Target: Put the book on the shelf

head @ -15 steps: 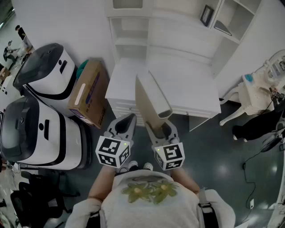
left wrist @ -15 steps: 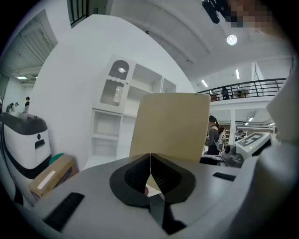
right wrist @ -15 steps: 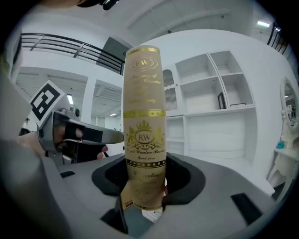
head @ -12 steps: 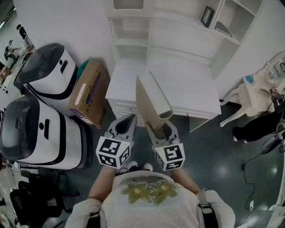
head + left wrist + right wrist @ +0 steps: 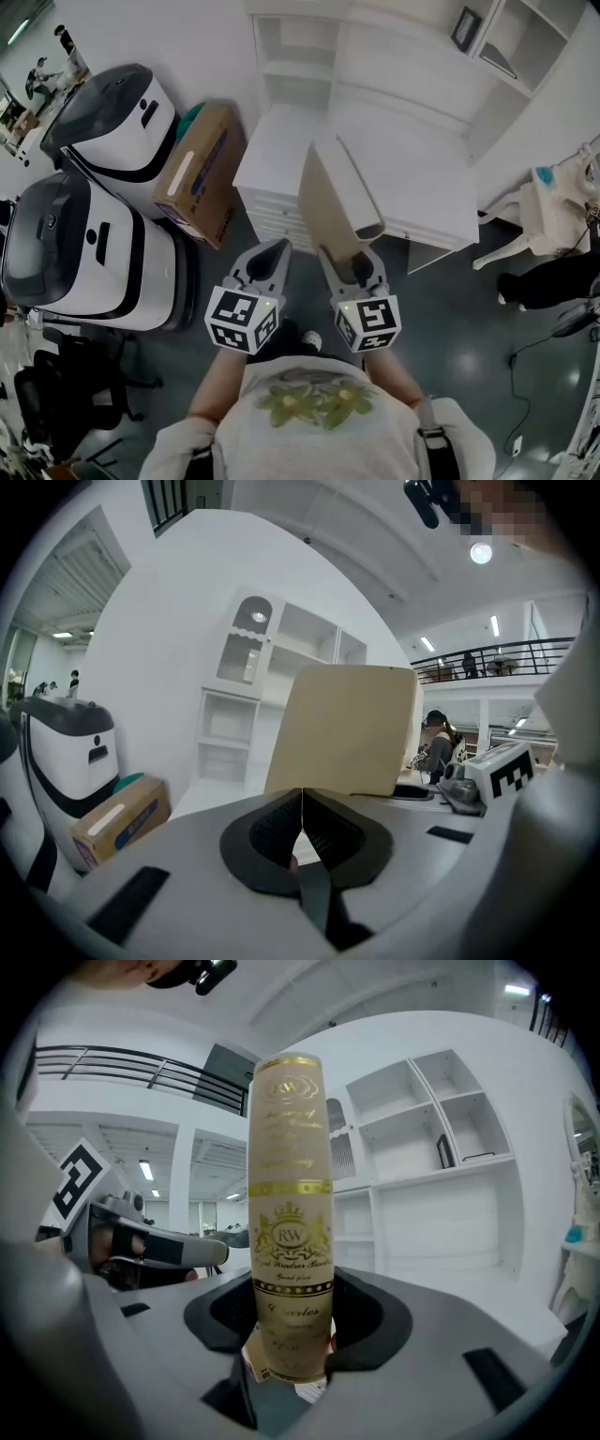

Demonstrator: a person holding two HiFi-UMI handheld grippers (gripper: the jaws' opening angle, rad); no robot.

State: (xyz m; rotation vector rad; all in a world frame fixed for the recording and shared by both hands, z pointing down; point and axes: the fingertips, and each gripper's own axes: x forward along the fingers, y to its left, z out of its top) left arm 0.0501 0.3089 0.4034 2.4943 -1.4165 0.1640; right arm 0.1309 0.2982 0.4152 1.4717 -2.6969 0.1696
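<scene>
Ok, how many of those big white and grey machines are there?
2. One machine beside the cardboard box; the other lower left of it in the head view. None look hidden.

This looks like a large open lab or test hall with a staged home corner: a white shelf unit (image 5: 394,56) stands on a polished grey floor (image 5: 469,347) beside two bulky white-and-grey machines (image 5: 84,272) and a cardboard box (image 5: 202,173), with a railed mezzanine (image 5: 506,658) and ceiling lights (image 5: 481,552) above.

Beige book (image 5: 330,202), gold-lettered spine, standing tilted, clamped in right gripper (image 5: 353,265), before white shelf (image 5: 394,66)
</scene>
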